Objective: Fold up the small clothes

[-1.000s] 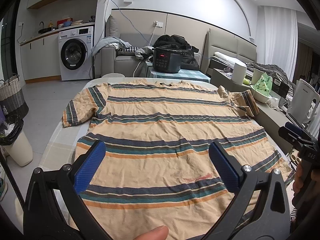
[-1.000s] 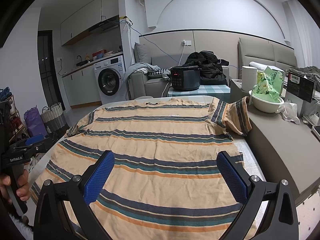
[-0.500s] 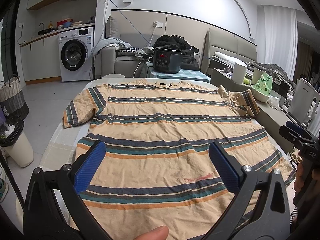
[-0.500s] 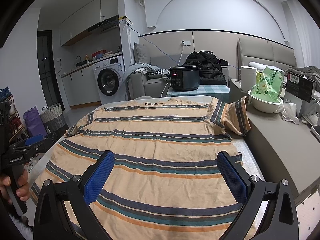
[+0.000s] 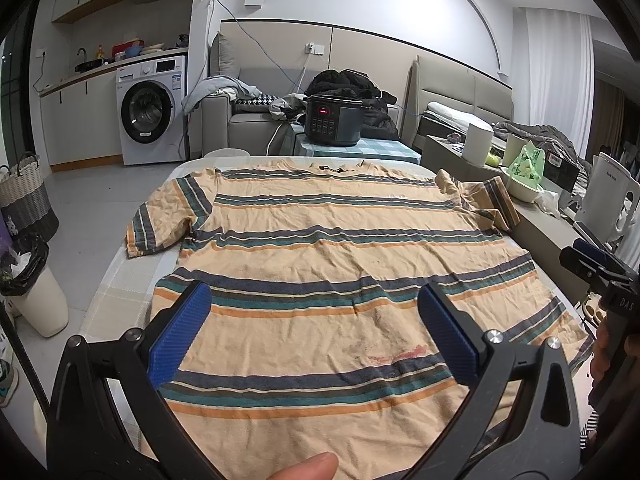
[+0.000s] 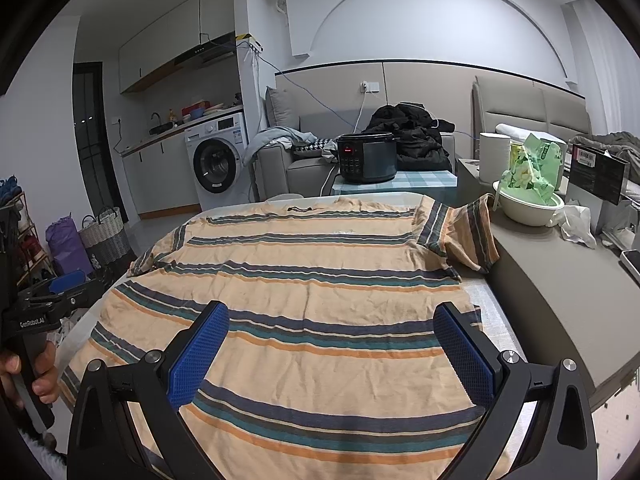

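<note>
A wrinkled, soft striped T-shirt (image 5: pixel 332 264) in peach with navy, teal and orange bands lies spread flat, collar away, on the pale checked table (image 5: pixel 124 280). The left claw (image 5: pixel 316 328) and the right claw (image 6: pixel 332 348) hover over its hem, ribbed blue pads spread wide, pinching nothing. A cream bowl (image 6: pixel 528 210) holds a crumpled green bag (image 6: pixel 534 172); a white washing machine (image 5: pixel 150 110) stands behind.

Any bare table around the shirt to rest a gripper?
Bare strip of table left of the striped shirt, below its left sleeve. Narrow strip between hem and grey counter. Counter's far end is crowded: bowl, tissue.
</note>
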Demonstrator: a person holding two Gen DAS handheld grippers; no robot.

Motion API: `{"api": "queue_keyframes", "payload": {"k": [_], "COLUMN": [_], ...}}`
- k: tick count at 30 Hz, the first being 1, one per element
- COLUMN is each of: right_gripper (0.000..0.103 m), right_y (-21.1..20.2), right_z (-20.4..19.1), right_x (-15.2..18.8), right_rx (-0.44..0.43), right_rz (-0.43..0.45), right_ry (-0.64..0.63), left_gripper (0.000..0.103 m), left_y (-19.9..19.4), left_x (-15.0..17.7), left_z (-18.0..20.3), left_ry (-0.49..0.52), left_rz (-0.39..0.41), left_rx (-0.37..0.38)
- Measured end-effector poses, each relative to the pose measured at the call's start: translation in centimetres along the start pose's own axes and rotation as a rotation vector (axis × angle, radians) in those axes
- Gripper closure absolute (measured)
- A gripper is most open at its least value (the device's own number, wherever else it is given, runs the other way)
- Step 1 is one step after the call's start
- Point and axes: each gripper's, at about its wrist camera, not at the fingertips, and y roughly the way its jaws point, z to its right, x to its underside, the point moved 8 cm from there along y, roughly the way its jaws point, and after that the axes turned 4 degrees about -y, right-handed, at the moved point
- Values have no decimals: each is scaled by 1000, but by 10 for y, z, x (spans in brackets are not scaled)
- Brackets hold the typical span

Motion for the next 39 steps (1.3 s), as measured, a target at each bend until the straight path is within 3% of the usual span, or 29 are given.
{"api": "queue_keyframes", "payload": {"k": [39], "right_gripper": [0], "right_y": [3], "right_z": [5], "right_x": [4], "right_rx": [11], "right_rz": [-16], "right_ry": [15], "left_gripper": [0], "left_y": [2], "left_x": [3], "left_z": [-7], "left_ry": [-7], "left_rz": [-8], "left_rx": [-2]}}
